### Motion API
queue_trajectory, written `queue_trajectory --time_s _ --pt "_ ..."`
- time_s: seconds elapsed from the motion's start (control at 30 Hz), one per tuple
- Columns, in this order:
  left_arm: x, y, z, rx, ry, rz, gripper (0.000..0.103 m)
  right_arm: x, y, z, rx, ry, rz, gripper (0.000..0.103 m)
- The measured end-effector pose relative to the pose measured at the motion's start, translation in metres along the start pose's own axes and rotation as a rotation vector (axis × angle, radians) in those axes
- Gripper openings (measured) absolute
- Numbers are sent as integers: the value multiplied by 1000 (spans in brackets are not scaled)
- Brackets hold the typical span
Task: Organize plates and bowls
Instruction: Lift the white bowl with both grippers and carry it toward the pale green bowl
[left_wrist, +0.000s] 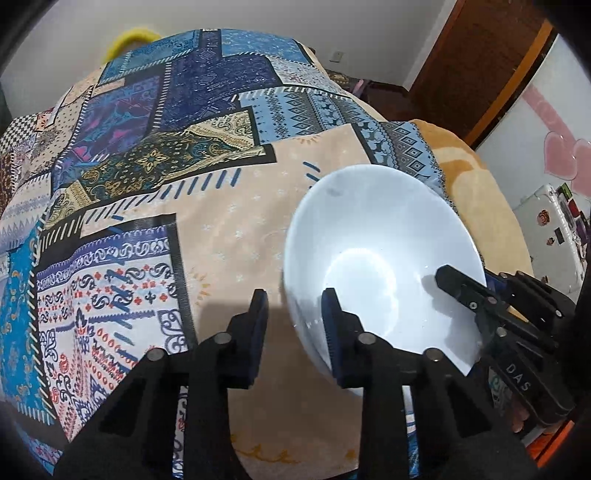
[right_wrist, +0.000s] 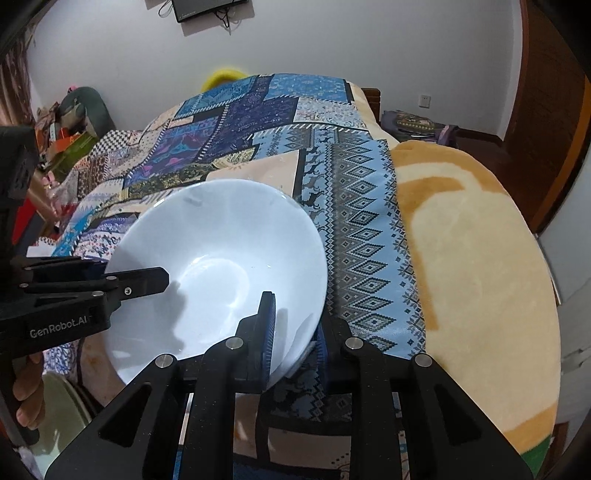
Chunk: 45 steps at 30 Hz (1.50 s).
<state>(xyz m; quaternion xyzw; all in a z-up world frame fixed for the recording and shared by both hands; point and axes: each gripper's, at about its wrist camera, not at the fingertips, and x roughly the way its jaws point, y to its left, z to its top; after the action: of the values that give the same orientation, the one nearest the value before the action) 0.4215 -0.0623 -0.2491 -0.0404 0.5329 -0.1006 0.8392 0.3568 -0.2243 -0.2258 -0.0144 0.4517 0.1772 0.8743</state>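
White bowl (left_wrist: 380, 258) rim is clamped by left gripper (left_wrist: 295, 325) and right gripper (right_wrist: 295, 332).

"DAS" on right gripper (left_wrist: 460, 286); "GenRobot.AI" on left gripper (right_wrist: 147, 282)

Bed covered by a patchwork-print bedspread (right_wrist: 258, 122) in blues, beige and black; a thick orange-and-cream fleece blanket (right_wrist: 472, 258) lies along its right edge. Plain white walls (right_wrist: 332, 44), evenly lit. Dark flat screen (right_wrist: 207, 9) mounted high on the far wall, cables hanging under it. White wall socket (right_wrist: 425, 99) low on the same wall. Brown wooden door (left_wrist: 476, 74) at the right. Yellow rounded object (right_wrist: 221, 77) past the bed's far edge, unclear what. Cluttered pile of bags and boxes (right_wrist: 74, 129) off the bed's left edge. Pink heart decals (left_wrist: 565, 155) on a white surface at the right.
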Motion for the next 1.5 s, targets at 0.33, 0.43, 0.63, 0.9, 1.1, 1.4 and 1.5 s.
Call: queue_trajectory --time_s 0.33,0.43,0.63,0.9,1.1,1.4,1.5 --pt "5 -9 -1 31 7 14 13 -12 1 -1 26 -13 3 16" --pt "1 -9 -5 23 15 10 13 -20 4 -3 33 -20 7 15" --pt "-23 -12 -14 22 -11 17 13 -42 13 -8 43 -45 20 15" --pt "-69 -17 -29 31 -67 32 13 -78 31 -13 36 -89 26 15" --pt "-102 -19 -43 31 -99 30 13 -99 44 -14 31 -119 29 15" --pt "-152 -19 -69 32 -153 36 13 -125 72 -20 4 -160 40 15" --pt "-170 -17 -80 31 -169 42 13 -131 82 -23 -5 -173 49 15"
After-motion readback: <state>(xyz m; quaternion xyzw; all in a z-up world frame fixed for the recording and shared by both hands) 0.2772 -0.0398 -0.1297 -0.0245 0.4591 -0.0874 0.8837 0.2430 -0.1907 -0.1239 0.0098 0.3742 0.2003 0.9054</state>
